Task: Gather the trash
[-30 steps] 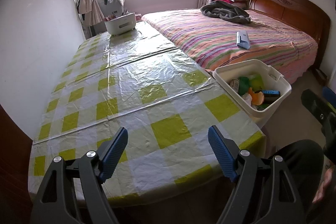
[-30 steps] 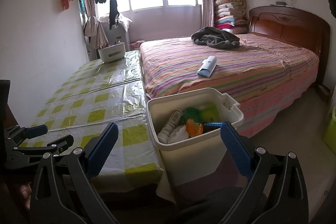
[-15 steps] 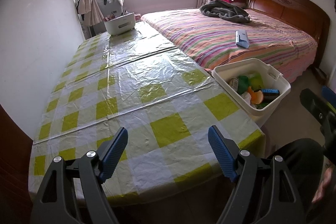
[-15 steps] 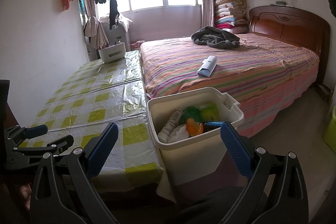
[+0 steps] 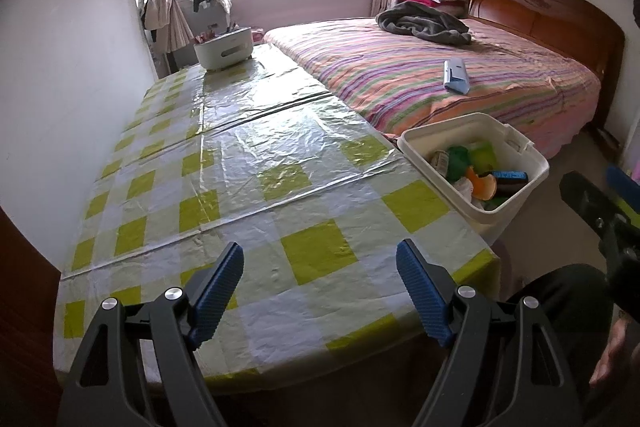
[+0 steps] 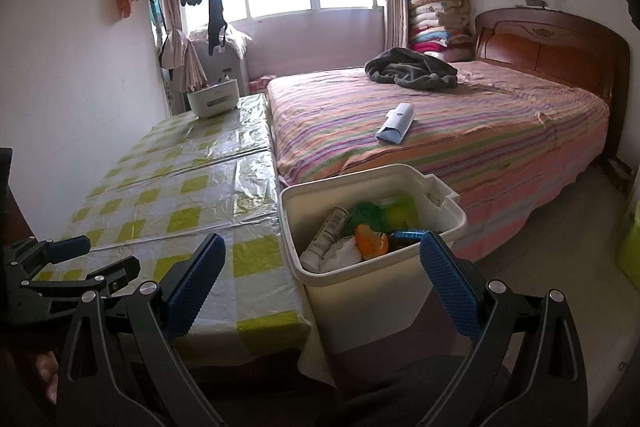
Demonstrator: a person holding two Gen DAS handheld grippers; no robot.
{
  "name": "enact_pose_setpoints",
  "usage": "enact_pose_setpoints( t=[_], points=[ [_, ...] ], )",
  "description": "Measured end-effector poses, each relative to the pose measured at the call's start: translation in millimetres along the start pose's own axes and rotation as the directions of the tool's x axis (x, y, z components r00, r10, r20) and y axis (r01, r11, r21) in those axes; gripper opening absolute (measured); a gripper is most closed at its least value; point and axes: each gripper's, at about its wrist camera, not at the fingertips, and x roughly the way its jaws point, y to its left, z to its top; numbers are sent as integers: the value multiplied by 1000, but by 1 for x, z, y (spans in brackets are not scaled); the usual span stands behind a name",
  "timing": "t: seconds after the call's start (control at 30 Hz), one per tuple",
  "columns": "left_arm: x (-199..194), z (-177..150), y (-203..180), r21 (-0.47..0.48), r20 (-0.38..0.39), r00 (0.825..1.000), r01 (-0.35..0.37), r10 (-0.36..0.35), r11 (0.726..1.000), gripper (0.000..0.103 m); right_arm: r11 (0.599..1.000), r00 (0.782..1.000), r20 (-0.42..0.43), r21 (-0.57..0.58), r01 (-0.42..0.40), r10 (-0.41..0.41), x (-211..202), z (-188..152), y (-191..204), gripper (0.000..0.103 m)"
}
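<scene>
Wall: a white wall point(image 5: 60, 87) runs along the left side of the room.
Table: a long table point(image 5: 248, 163) stands by the wall, covered with a shiny cloth of yellow-green and white squares.
Small tub: a little white tub point(image 5: 224, 49) sits at the far end of the table, near the window.
Left gripper: the left gripper point(image 5: 320, 291) hangs over the near edge of the table. Its two blue pads are wide apart and hold nothing.
Right gripper: the right gripper point(image 6: 320, 279) is low, in front of the bin. Its blue pads are wide apart too, and nothing is between them.
Bin: a white bin point(image 6: 444, 211) stands on the floor, touching the right side of the table, just beside the bed.
Trash: the trash point(image 6: 360, 235) lies inside the bin. There is a white bottle, something green, an orange piece, a blue thing and a crumpled white bit.
Bed: a big bed point(image 6: 460, 131) with a striped sheet fills the right side of the room.
Blue and white packet: it point(image 6: 396, 123) lies on the bed, well apart from the bin.
Dark blanket: a bunched grey blanket point(image 6: 412, 69) lies near the headboard.
</scene>
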Motion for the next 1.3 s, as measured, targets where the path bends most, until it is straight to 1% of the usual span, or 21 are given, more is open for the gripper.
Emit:
enact_pose_setpoints(
  t=[0.27, 0.7, 0.93, 1.1, 1.3],
  points=[
    [4, 3, -4, 3, -19, 1000, 20, -20, 1000, 77, 1000, 1000, -9, 10, 0, 0, 5, -1, -4, 96],
    [6, 4, -12, 22, -11, 1000, 25, -25, 999, 77, 1000, 1000, -22, 26, 2, -1, 8, -2, -10, 96],
    [3, 6, -20, 55, 7, 1000, 19, -19, 998, 77, 999, 1000, -26, 34, 4, -3, 9, -3, -15, 96],
    [4, 6, -24, 68, 4, 999, 31, -32, 997, 77, 999, 1000, -28, 35, 3, -2, 9, -3, -17, 96],
    [4, 5, -27, 81, 10, 1000, 18, -19, 997, 77, 999, 999, -33, 43, 5, -4, 10, -5, -20, 96]
  ],
)
